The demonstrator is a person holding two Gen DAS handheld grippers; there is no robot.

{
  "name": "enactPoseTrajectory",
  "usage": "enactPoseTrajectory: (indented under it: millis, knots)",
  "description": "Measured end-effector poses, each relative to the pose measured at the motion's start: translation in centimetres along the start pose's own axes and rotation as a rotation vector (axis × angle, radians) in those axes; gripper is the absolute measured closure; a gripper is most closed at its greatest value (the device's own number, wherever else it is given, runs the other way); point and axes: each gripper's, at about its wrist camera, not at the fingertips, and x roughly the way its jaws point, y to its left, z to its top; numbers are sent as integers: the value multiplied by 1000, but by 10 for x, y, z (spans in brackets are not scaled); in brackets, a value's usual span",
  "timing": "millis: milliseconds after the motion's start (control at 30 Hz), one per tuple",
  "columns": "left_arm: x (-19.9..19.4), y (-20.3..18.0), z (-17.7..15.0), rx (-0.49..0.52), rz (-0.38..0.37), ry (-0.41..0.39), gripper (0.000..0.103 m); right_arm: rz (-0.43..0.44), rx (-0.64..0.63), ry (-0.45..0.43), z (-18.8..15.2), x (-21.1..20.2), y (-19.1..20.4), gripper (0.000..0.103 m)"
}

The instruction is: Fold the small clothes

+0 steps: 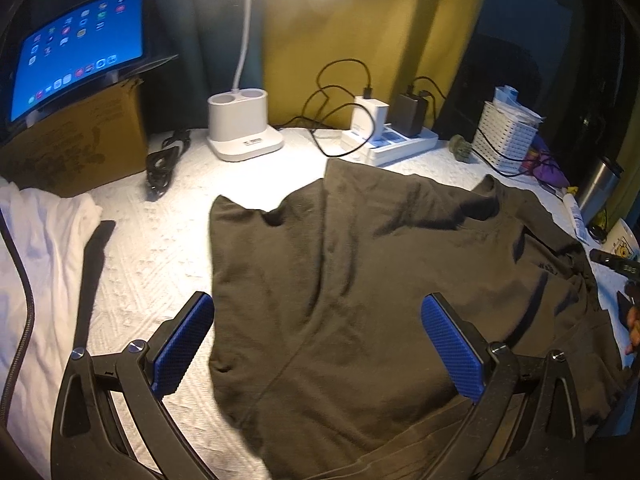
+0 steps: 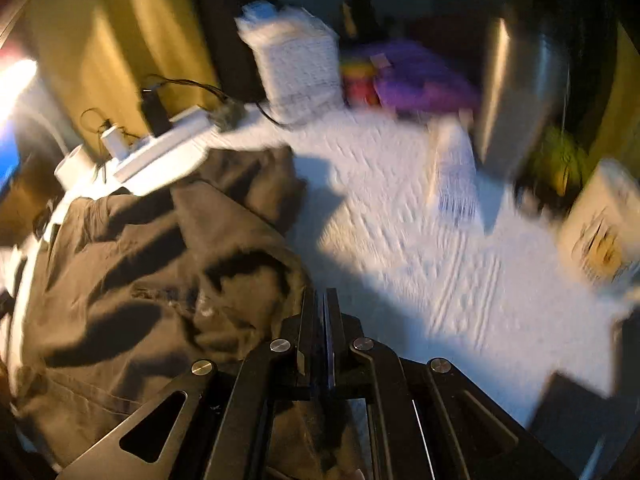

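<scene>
Olive-brown shirt (image 1: 360, 300) spread rumpled on white table (image 1: 160, 240), just ahead of left hand-held gripper (image 1: 318, 344), jaws wide apart, empty. Right hand-held gripper (image 2: 325, 308) pressed together, apparently pinching nothing (blurred), at shirt's right edge. Probably early fold; next, grab an edge.

Across the right wrist view we see only smear: the white basket (image 2: 300, 68), the purple bundle (image 2: 424, 84) and the steel flask (image 2: 520, 92) at the top blur together. We cannot tell whether the right gripper (image 2: 324, 308) pinches the shirt (image 2: 140, 272). In the left wrist view, the shirt's hem runs off the bottom edge.
</scene>
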Motion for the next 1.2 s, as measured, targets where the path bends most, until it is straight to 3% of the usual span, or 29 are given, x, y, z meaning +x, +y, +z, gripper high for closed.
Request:
enactPoseTrajectory:
  millis: [100,167,267,300,400,600,733,833,967,1033,1133,1200]
  knots:
    - [1,1,-1,-3,0,3,1,14,-83,-29,3,-9,26,99]
    - [2,-1,-2,0,-4,7,1,-74,-138,-51,5,-5,38,99]
    - [3,-6,-2,9,-13,13,1,-146,-102,74,-1,27,31,99]
    - [3,-7,-2,12,-14,13,1,-124,-81,116,-5,39,27,99]
    - [4,-6,-2,11,-10,17,1,-107,-38,91,-8,43,27,98]
    - [6,-9,-3,11,-21,21,1,156,175,159,-5,47,-1,98]
    - [4,-10,-2,16,-15,20,1,223,154,145,-10,45,15,98]
    - [2,-9,-1,19,-10,17,1,178,106,96,-7,36,29,98]
    - [1,-10,0,26,-8,16,1,235,13,-7,7,11,52,98]
    - [2,-12,-1,25,-12,20,1,167,-75,-44,9,5,66,98]
    - [3,-14,-1,30,-15,24,1,-49,-218,-112,8,2,80,98]
    - [4,-16,-1,36,-11,26,1,-129,-293,-131,8,5,82,98]
